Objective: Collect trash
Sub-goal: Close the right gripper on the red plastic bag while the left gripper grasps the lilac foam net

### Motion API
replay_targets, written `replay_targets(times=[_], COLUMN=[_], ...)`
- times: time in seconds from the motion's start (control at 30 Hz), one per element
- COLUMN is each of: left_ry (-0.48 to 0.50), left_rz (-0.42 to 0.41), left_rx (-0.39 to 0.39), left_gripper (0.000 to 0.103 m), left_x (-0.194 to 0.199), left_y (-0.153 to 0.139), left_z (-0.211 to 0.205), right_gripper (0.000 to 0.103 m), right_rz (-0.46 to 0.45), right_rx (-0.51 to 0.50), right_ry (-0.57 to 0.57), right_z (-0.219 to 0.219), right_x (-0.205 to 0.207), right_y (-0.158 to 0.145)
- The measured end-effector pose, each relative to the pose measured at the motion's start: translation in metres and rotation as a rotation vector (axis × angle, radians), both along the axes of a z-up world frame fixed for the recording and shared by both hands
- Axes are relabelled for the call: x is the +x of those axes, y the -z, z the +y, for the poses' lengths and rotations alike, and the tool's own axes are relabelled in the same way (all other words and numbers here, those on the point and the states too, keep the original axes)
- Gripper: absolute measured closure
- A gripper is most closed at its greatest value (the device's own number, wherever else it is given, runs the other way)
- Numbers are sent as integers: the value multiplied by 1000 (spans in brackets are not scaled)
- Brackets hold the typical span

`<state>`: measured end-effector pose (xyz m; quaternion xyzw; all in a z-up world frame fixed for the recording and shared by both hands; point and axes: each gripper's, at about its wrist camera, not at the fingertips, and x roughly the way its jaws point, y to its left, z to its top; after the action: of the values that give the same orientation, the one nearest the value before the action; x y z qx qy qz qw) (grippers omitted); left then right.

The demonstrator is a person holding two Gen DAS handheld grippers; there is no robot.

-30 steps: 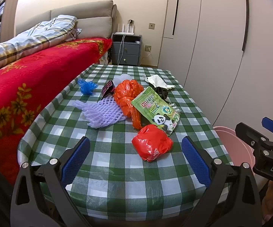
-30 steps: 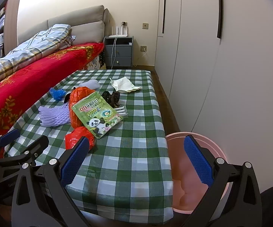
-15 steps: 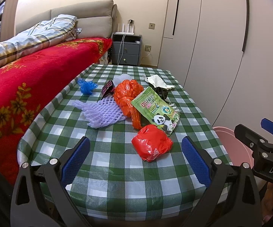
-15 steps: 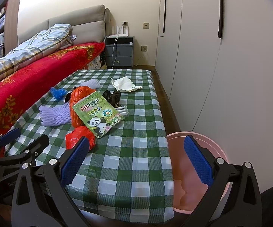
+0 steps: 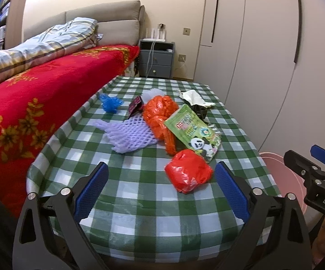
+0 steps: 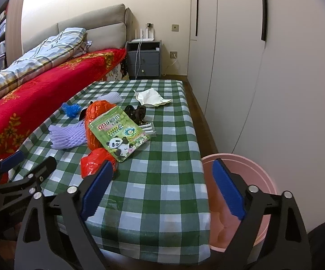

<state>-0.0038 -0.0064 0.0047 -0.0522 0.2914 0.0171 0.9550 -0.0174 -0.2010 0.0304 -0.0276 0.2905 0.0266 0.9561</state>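
Trash lies on a green-checked table [image 5: 140, 202]: a crumpled red bag [image 5: 188, 173] nearest me, a green panda packet [image 5: 193, 132], an orange bag [image 5: 160, 112], a purple foam net [image 5: 131, 135], a blue scrap [image 5: 110, 104], a white paper [image 5: 192, 96] and a dark wrapper [image 5: 136, 105]. My left gripper [image 5: 161, 190] is open and empty over the table's near edge, just short of the red bag. My right gripper [image 6: 162, 191] is open and empty at the table's near right corner, beside a pink bucket [image 6: 252, 171]. The red bag [image 6: 95, 162] and panda packet [image 6: 119, 132] also show there.
A bed with a red blanket [image 5: 27, 112] runs along the table's left side. White wardrobe doors [image 5: 263, 56] stand on the right. A grey nightstand [image 5: 156, 59] is at the back wall. The pink bucket [image 5: 279, 168] sits on the floor right of the table.
Both grippers have edged slightly forward toward the table. Both stay open and empty. Nothing on the table has moved.
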Motion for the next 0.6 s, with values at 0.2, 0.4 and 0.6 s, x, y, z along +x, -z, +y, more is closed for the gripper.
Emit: replay_targets(times=[0.2, 0.4, 0.6], left_ry=[-37, -80, -157], left_rz=[14, -3, -21], left_rx=[-10, -43, -64], left_gripper=[25, 42, 70], left_x=[3, 1, 3], left_y=[1, -3, -8], left_z=[9, 24, 41], right_gripper=[26, 26, 26], right_rz=[20, 22, 53], right_rx=[39, 103, 117], right_ry=[-35, -87, -151], right_z=[3, 16, 43], right_x=[6, 19, 37], right_y=[4, 10, 28])
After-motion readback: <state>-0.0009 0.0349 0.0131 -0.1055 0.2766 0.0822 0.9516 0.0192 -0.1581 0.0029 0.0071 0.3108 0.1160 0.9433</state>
